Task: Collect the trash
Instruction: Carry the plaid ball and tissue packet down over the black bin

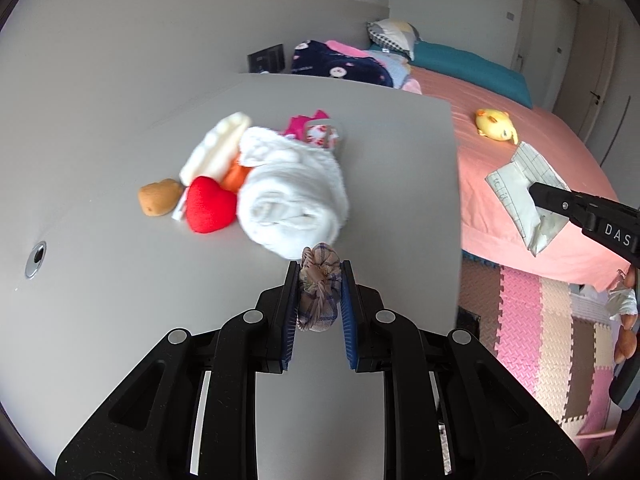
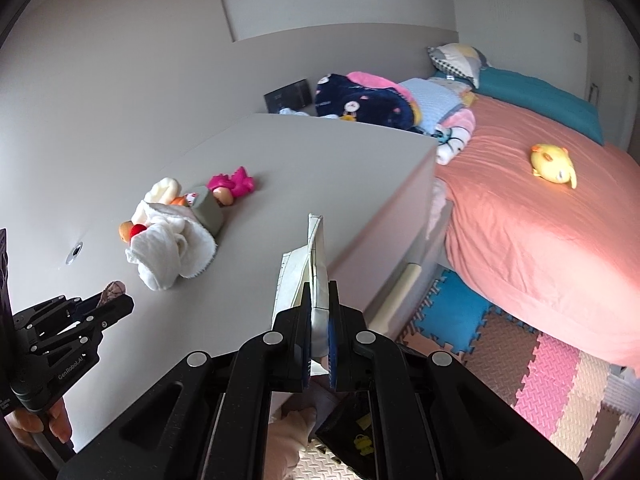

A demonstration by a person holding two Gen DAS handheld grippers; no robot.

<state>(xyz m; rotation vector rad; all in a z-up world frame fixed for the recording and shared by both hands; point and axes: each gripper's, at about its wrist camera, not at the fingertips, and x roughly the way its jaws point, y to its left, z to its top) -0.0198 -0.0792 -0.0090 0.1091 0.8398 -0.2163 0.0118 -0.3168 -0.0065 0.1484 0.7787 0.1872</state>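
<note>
**Both hand-held grippers carry trash above the table**

The left hand-held gripper (image 1: 320, 280) is clamped on a crumpled ball of checked paper (image 1: 320, 292), its blue pads pressing both sides, above the near part of the grey table (image 1: 120, 280). The right hand-held gripper (image 2: 319, 312) is closed tight on a folded piece of lined paper (image 2: 312, 256), which stands on edge between its pads over the table's front edge. Farther along the table lies a heap of things: a rolled white towel (image 1: 292, 200), a red heart (image 1: 210, 210), a brown potato-like toy (image 1: 159, 196) and a pink toy (image 2: 234, 184). Beyond the table is a bed with a salmon cover (image 2: 540, 240), a yellow plush (image 2: 554, 164) lying on it.
</note>
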